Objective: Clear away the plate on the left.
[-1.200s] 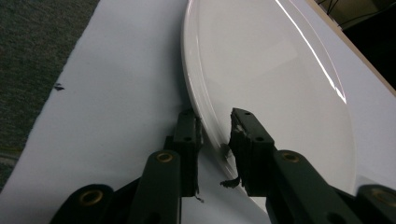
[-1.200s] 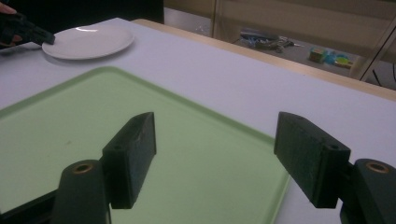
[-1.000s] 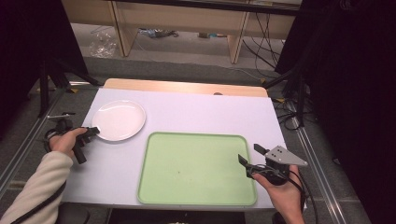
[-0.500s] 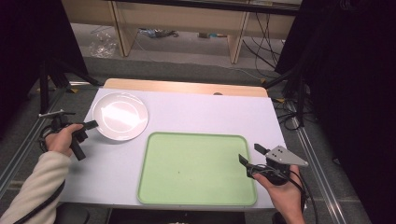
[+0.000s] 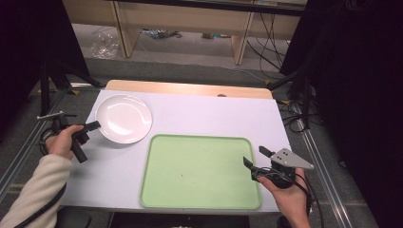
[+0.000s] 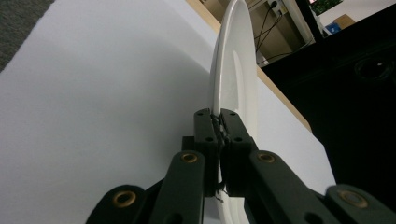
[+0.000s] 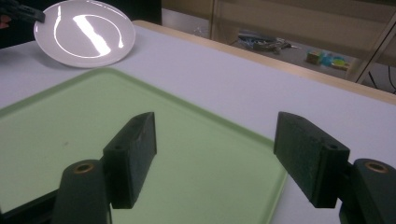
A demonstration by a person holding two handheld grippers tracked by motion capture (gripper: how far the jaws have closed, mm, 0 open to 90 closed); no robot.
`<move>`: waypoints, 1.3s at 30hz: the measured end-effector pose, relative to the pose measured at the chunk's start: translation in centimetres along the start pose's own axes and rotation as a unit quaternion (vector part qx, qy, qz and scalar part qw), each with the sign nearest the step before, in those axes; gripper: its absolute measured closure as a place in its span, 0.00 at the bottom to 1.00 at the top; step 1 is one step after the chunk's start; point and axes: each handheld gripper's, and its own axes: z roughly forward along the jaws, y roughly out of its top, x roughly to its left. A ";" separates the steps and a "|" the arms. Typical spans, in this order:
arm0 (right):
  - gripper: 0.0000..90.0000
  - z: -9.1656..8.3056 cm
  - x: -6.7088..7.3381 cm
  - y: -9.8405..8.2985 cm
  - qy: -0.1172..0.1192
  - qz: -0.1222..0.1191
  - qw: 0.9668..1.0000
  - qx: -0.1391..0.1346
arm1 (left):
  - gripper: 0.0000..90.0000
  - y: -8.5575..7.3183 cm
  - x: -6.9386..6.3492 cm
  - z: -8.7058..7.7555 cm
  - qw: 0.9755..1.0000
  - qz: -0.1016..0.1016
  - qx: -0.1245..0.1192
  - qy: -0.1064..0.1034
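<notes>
A white plate [image 5: 124, 118] is at the back left of the white table, its near side raised a little with a shadow under it. My left gripper [image 5: 97, 124] is shut on the plate's left rim. In the left gripper view the pads [image 6: 208, 128] pinch the thin edge of the plate [image 6: 233, 70], which stands on edge there. An empty green tray [image 5: 199, 171] lies at the front middle. My right gripper [image 5: 256, 156] hangs open over the tray's right edge; its jaws stand wide apart above the tray [image 7: 70, 121], with the plate [image 7: 84, 32] far off.
A wooden strip [image 5: 190, 89] runs along the table's far edge. Beyond it are shelf legs and litter on the floor. Cables [image 5: 290, 114] lie off the right side, and a metal stand [image 5: 47, 95] is at the left.
The left gripper has shut on the plate's rim, and the plate has shifted slightly away and tilted up. The right gripper has kept still.
</notes>
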 end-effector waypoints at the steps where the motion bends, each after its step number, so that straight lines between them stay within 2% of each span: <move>1: 0.34 0.0 0.0 0.0 0.000 0.000 1.000 0.000 | 0.96 0.0 0.0 0.0 1.000 -0.002 0.001 -0.002; 3: 0.34 0.0 -0.1 0.0 -0.003 -0.007 1.000 -0.004 | 0.96 0.0 -0.1 0.0 1.000 -0.005 0.000 -0.007; 4: 0.34 0.0 0.0 0.0 0.000 0.001 1.000 0.000 | 0.96 0.0 -0.1 0.0 1.000 -0.008 0.001 -0.010; 12: 0.34 0.0 0.0 0.0 -0.001 0.000 1.000 -0.001 | 0.96 0.0 -0.3 -0.2 1.000 -0.013 0.004 -0.023; 15: 0.35 -0.2 0.0 0.1 -0.001 0.000 1.000 0.006 | 0.96 -0.1 -0.4 -0.2 0.999 -0.015 0.006 -0.028; 18: 0.35 0.0 -0.1 0.1 -0.007 -0.007 1.000 -0.006 | 0.96 -0.2 -0.4 -0.3 0.999 -0.024 0.003 -0.039; 19: 0.35 0.0 -0.1 0.1 -0.006 -0.007 1.000 -0.007 | 0.96 -0.2 -0.4 -0.3 0.998 -0.031 0.001 -0.050; 20: 0.35 0.0 0.0 0.1 -0.006 -0.007 1.000 -0.006 | 0.96 -0.3 -0.5 -0.3 0.998 -0.030 0.000 -0.050; 21: 0.35 -0.1 0.1 0.1 -0.002 0.001 1.000 -0.001 | 0.96 -0.2 -0.7 -0.4 0.999 -0.029 0.006 -0.038; 22: 0.35 0.0 -0.1 0.1 -0.006 -0.007 1.000 -0.007 | 0.96 -0.2 -0.7 -0.4 0.999 -0.029 0.006 -0.038; 23: 0.35 0.0 0.0 0.1 -0.006 -0.006 1.000 -0.007 | 0.96 -0.3 -0.7 -0.4 0.998 -0.031 0.002 -0.059; 25: 0.35 -0.2 0.0 0.1 -0.001 0.000 1.000 0.004 | 0.96 -0.4 -0.9 -0.4 0.998 -0.034 0.011 -0.051; 26: 0.35 -0.2 0.0 0.1 -0.001 0.001 1.000 0.000 | 0.96 -0.4 -0.9 -0.4 0.998 -0.034 0.011 -0.051; 27: 0.35 -0.2 0.0 0.1 -0.003 -0.004 1.000 -0.003 | 0.96 -0.5 -1.0 -0.5 0.998 -0.036 0.013 -0.057; 28: 0.35 -0.1 -0.1 0.1 -0.005 -0.006 1.000 -0.006 | 0.96 -0.5 -1.1 -0.5 0.998 -0.036 0.012 -0.053; 31: 0.35 -0.2 0.0 0.1 -0.001 0.001 1.000 0.000 | 0.96 -0.6 -1.4 -0.5 0.997 -0.035 0.014 -0.063; 36: 0.35 -0.2 -0.1 0.1 -0.004 -0.004 1.000 -0.006 | 0.96 -0.8 -1.8 -0.4 0.997 -0.032 0.021 -0.063; 37: 0.35 -0.1 -0.1 0.1 -0.005 -0.007 1.000 -0.008 | 0.96 -0.9 -1.9 -0.3 0.997 -0.034 0.017 -0.073; 38: 0.35 -0.1 -0.1 0.1 -0.005 -0.006 1.000 -0.007 | 0.96 -1.0 -1.9 -0.3 0.997 -0.032 0.016 -0.074; 39: 0.35 -0.1 -0.1 0.1 -0.006 -0.007 1.000 -0.008 | 0.96 -1.0 -2.0 -0.3 0.997 -0.032 0.021 -0.066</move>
